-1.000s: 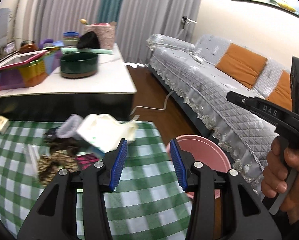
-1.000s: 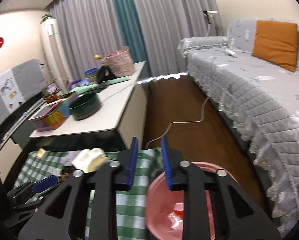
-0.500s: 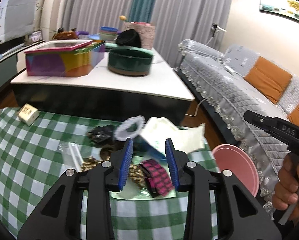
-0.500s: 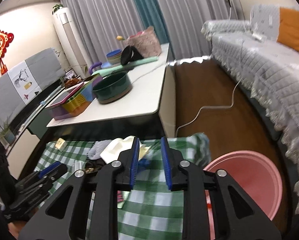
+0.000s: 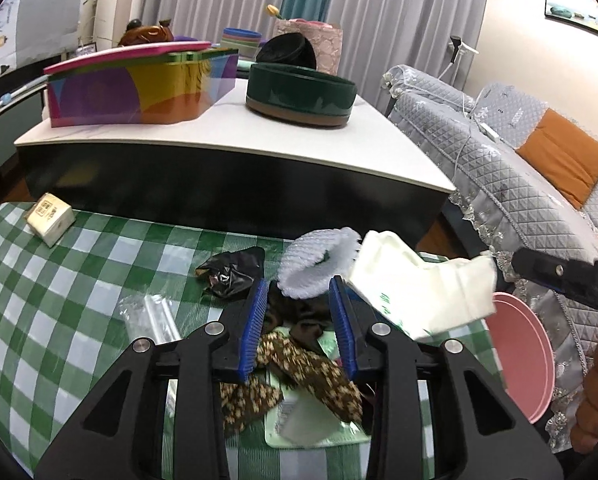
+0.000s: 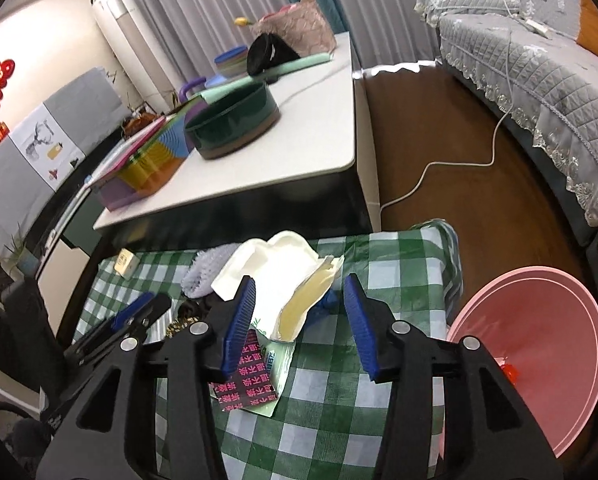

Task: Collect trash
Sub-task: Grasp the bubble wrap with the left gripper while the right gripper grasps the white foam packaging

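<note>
At lower centre of each wrist view, the left gripper [image 5: 301, 326] and right gripper [image 6: 299, 322] hang with jaws apart, the right's just widened, over wrappers [image 5: 299, 364] and a cream bag [image 6: 277, 264] on green-checked cloth [image 5: 59, 300]; pink bin [image 6: 539, 344] at lower right

A green-and-white checked tablecloth [image 5: 71, 280] is seen under a brown, dotted wrapper [image 5: 299, 364], a crumpled black bag [image 5: 231, 270], a white foam net [image 5: 319, 260] and a cream bag [image 5: 419, 284] with green print. A magenta packet [image 6: 245, 380], apparently lettered in white, lies beside a pink basin [image 6: 539, 344].
</note>
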The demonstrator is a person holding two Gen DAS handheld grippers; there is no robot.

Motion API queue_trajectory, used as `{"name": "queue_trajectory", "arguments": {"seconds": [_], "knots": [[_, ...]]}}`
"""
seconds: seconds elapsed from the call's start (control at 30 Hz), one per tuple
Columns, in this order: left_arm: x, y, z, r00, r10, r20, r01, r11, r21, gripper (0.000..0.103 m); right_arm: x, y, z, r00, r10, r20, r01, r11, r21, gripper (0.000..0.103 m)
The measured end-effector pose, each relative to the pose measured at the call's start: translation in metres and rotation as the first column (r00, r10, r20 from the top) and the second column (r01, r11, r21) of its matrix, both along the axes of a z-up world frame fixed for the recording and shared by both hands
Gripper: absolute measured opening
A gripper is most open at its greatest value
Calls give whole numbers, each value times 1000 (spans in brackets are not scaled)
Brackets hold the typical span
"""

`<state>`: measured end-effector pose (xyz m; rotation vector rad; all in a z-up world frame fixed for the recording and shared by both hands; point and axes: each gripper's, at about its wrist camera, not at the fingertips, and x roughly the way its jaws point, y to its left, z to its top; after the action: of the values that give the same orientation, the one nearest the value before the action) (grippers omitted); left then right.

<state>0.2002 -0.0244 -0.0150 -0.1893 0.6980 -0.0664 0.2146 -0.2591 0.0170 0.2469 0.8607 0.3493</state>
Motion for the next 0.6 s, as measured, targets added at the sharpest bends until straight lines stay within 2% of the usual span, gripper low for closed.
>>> {"name": "queue_trajectory", "arguments": {"seconds": [0.2,0.3,0.4,0.47,0.6], "knots": [[20,1,-16,1000,-5,-29,5,1000,1,32,9,7,-15,998,10,-56,-12,999,-40,47],[24,2,-23,999,-7,-43,7,1000,-3,25,11,10,-18,997,17,-70,-21,999,-49,46],[25,3,-26,999,-9,-48,9,1000,-8,14,13,12,-21,997,28,-79,-31,998,-48,38],[26,3,-27,999,-15,-49,15,1000,-7,8,14,13,-22,996,35,-83,-40,998,-50,29],[23,4,-23,999,-14,-44,14,1000,-4,5,12,17,-23,995,59,-84,-64,996,-58,15]]}}
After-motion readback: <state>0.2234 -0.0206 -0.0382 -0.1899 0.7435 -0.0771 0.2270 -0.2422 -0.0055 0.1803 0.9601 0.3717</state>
